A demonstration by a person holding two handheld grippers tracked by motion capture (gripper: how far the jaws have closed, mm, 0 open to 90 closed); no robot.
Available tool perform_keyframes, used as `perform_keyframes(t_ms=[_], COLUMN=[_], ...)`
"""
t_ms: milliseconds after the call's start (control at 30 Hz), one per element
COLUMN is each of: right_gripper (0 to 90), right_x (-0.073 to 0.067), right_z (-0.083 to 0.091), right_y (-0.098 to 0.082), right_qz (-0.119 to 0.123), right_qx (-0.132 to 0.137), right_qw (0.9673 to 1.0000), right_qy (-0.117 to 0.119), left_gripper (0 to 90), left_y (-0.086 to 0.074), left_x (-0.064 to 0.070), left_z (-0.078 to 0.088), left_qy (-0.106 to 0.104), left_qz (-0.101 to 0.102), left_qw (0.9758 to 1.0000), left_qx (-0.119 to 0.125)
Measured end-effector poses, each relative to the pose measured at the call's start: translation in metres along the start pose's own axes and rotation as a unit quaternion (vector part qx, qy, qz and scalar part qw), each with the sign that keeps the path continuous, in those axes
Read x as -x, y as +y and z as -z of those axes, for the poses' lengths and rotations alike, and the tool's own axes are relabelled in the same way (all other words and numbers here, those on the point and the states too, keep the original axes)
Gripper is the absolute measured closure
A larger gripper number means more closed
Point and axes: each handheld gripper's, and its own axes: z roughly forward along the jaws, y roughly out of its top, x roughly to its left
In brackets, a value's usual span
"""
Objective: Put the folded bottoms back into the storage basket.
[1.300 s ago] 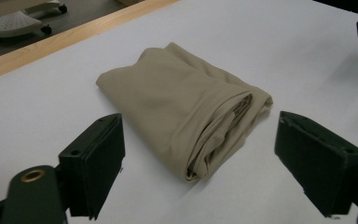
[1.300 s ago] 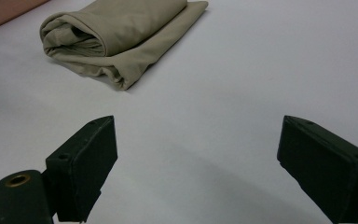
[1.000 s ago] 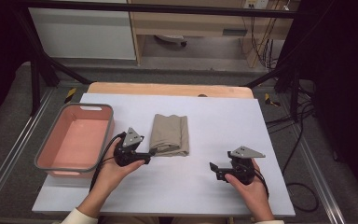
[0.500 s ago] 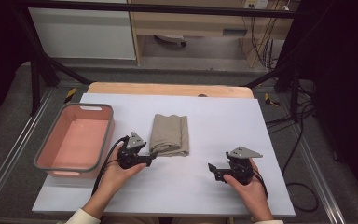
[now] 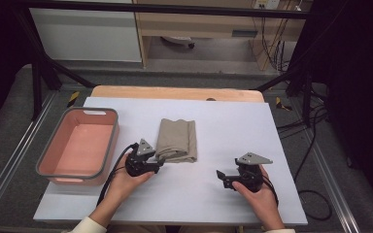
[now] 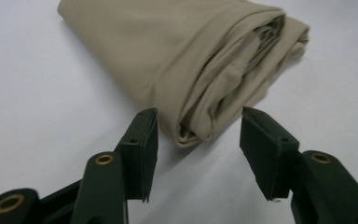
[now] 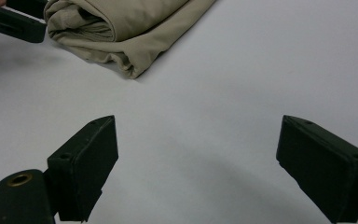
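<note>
The folded beige cloth (image 6: 191,70) has its near corner between my left gripper's (image 6: 198,140) jaws, which have just been closing, pads not yet pressing. My right gripper (image 7: 196,158) gapes wide, well apart from the cloth.

left claw (image 6: 198,149) closing, pads apart | folded beige cloth (image 6: 186,60) corner between jaws | white table (image 6: 37,107)

— What do I have off to the side?
— A pink tub (image 5: 77,145) with a grey rim sits on the white table (image 5: 233,121) at its left edge. Behind the table I see a wooden shelf (image 5: 209,24) and cables (image 5: 272,43) on the floor.
</note>
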Motion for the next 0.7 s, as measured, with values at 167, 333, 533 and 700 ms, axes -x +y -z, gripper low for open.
perform_keyframes(t_ms=[167, 333, 533, 700], right_gripper=[13.1, 13.1, 13.1, 13.1], right_x=[0.000, -0.001, -0.005, -0.011], right_z=[-0.001, -0.002, -0.004, -0.004], right_y=[0.000, 0.000, 0.001, 0.002], right_qz=[0.001, 0.002, 0.003, 0.007], right_qx=[-0.002, -0.005, -0.005, -0.005], right_qw=[1.0000, 1.0000, 1.0000, 0.9999], right_qy=[0.002, 0.003, 0.007, 0.012], left_gripper=[54.8, 67.2, 81.2, 82.4], left_y=[0.000, -0.001, -0.001, -0.003], left_x=[-0.006, -0.009, -0.008, -0.006], left_z=[-0.010, -0.020, -0.017, -0.013], left_qy=[0.011, -0.015, -0.015, -0.019], left_qz=[0.009, 0.017, 0.002, 0.000], left_qw=[0.9999, 0.9998, 0.9999, 0.9998], left_qx=[-0.003, 0.000, 0.000, -0.005])
